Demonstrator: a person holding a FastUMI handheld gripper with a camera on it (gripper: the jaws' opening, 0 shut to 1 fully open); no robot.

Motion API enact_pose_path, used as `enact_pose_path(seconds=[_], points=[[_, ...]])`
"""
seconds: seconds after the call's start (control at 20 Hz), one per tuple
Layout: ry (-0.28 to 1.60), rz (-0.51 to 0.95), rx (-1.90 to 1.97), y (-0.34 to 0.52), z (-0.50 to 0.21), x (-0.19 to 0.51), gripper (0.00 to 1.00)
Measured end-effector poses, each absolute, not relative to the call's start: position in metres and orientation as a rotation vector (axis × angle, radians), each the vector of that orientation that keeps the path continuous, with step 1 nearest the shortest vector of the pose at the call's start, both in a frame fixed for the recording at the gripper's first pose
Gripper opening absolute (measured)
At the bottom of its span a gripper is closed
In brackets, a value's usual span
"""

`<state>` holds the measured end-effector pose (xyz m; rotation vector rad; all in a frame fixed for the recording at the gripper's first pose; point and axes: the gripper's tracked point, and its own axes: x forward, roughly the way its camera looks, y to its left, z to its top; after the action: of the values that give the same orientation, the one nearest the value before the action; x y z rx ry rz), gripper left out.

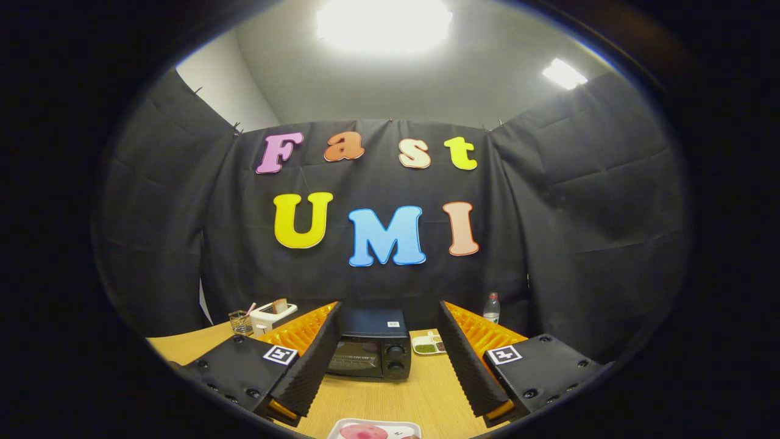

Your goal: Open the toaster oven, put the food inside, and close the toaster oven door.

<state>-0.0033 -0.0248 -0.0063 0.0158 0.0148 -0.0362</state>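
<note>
Toaster oven [370, 349]: door shut, sited at 12 o'clock beyond the gripper [390, 350], held wide open and empty for approach; food tray [373, 429] at 6 o'clock.

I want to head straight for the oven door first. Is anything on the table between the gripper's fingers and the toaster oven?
Nothing visible does. The gripper is open, and only bare table lies between its fingers and the toaster oven, whose door is shut. The food tray sits nearer than the fingertips.

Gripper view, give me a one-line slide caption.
Open gripper fingers frame the closed toaster oven beyond them; food tray lies near on the table.
</note>
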Motion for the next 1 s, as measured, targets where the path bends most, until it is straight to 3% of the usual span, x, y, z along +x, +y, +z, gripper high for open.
enact_pose_path(seconds=[1.0], points=[[0.088,-0.008,0.040,-0.025,-0.024,0.025,0.97]])
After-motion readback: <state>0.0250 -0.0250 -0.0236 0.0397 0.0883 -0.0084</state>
